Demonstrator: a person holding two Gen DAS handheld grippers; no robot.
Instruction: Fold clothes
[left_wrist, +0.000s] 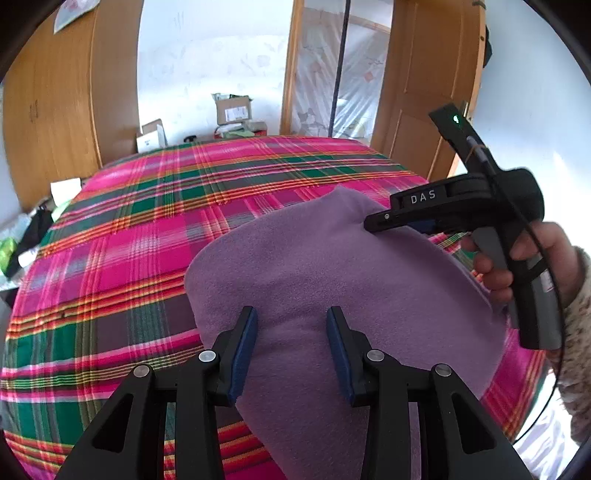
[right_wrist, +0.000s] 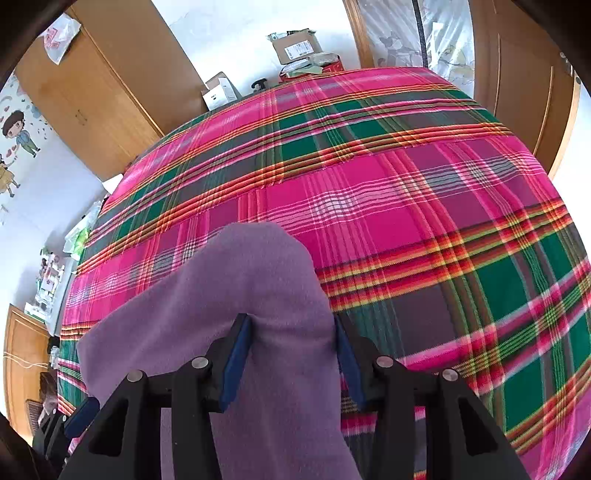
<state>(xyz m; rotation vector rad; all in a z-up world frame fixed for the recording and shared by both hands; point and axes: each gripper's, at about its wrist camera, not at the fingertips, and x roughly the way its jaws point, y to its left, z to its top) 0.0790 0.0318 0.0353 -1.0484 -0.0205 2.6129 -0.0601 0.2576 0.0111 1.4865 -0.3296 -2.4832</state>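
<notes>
A purple fleece garment (left_wrist: 332, 266) lies on the pink and green plaid bed cover (left_wrist: 122, 258). My left gripper (left_wrist: 291, 350) stands open over its near part, pads apart with flat cloth showing between them. At the garment's far right edge, a hand (left_wrist: 498, 273) holds my right gripper (left_wrist: 373, 223). In the right wrist view the right gripper (right_wrist: 291, 354) is shut on a raised hump of the garment (right_wrist: 258, 280), which fills the gap between both pads. A blue pad (right_wrist: 79, 411) of the left gripper shows at the lower left.
Beyond the garment the plaid cover (right_wrist: 424, 221) stretches to the bed's far edge. Cardboard boxes (left_wrist: 234, 110) stand on the floor past it. A wooden wardrobe (left_wrist: 55, 110) is on the left and a wooden door (left_wrist: 424, 92) on the right. Clutter (right_wrist: 48, 280) lies left of the bed.
</notes>
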